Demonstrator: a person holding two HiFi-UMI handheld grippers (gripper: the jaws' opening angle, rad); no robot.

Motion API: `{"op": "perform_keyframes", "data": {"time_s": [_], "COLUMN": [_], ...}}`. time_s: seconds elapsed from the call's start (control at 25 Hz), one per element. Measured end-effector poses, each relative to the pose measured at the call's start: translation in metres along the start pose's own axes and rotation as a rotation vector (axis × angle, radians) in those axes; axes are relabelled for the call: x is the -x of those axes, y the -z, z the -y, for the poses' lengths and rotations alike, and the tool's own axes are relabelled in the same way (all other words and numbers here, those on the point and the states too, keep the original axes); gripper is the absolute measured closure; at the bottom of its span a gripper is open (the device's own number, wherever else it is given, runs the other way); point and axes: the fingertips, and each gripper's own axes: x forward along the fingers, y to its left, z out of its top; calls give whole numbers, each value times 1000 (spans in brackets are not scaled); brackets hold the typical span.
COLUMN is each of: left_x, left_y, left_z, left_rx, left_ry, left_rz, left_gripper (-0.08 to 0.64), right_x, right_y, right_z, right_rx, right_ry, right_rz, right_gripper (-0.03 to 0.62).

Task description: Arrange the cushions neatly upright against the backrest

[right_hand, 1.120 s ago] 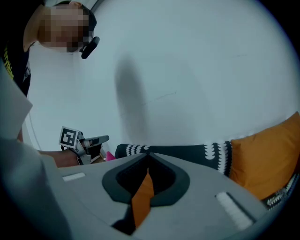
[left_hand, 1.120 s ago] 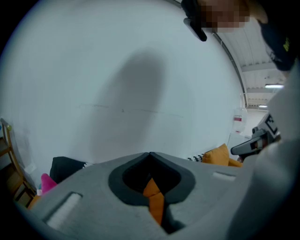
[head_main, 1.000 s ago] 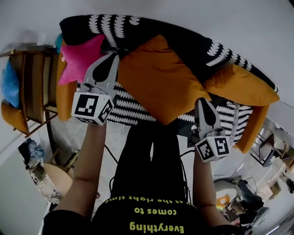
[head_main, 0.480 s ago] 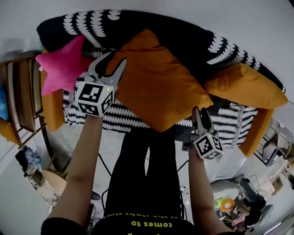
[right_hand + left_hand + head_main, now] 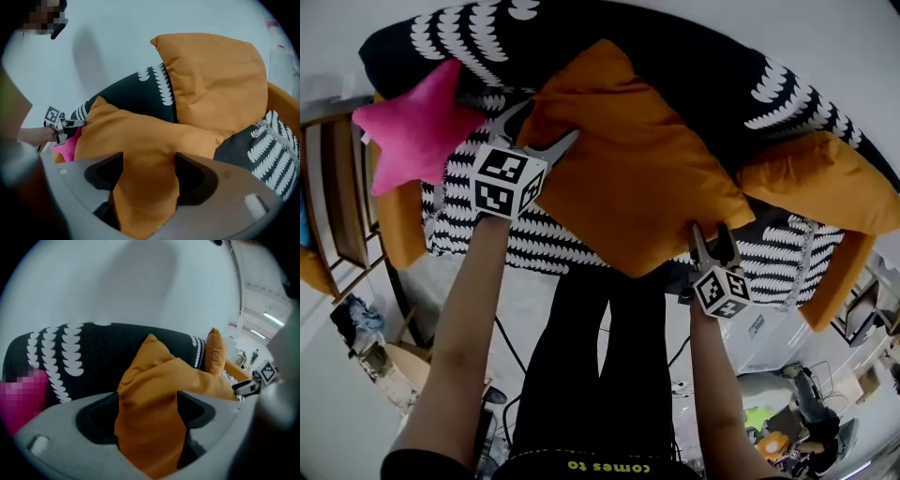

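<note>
A large orange cushion (image 5: 637, 178) leans tilted on the black-and-white sofa, its top against the backrest (image 5: 694, 66). My left gripper (image 5: 542, 124) is at its upper left corner, jaws opening wide, the corner (image 5: 159, 394) still between them. My right gripper (image 5: 711, 232) is at the lower right corner, jaws also opening, with orange fabric (image 5: 140, 150) between them. A second orange cushion (image 5: 825, 187) leans upright at the right end, also seen in the right gripper view (image 5: 215, 79). A pink star cushion (image 5: 412, 131) lies at the left end.
The sofa has orange armrests at left (image 5: 398, 225) and right (image 5: 830, 281). A wooden shelf (image 5: 337, 187) stands beside the left armrest. The person's legs (image 5: 600, 356) stand close to the seat front (image 5: 534, 239). Clutter lies on the floor at lower right (image 5: 797, 422).
Both grippers' jaws have gone from shut on the cushion's corners to spread apart. The big orange cushion has shifted up and back toward the backrest.
</note>
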Motion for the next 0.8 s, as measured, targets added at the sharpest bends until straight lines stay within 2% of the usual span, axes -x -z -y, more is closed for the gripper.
{"op": "perform_keyframes", "data": {"time_s": [0.08,0.2,0.36,0.52,0.64,0.8], "left_x": [-13,-22,-25,-22,-17,-6], "left_y": [4,2,20,14,12,15], "left_z": [9,13,7,13,15,12], "left_rx": [-31,-59,-27,1,-14,-61], "left_ry": [6,-12,-34,-48,-63,-79], "left_rz": [-24,-14,-39,-105,-119,-107], "left_gripper": [156,158,182,224,283,377], "right_x": [-9,-20,-37,-33,-25,-12], "right_y": [-2,-5,10,4,0,1], "right_z": [4,10,9,9,8,8], "right_rx": [26,69,80,33,20,-12], "right_ry": [-4,17,49,11,-6,-14], "right_rz": [15,36,40,33,28,26], "right_gripper": [232,233,240,278,344,489]}}
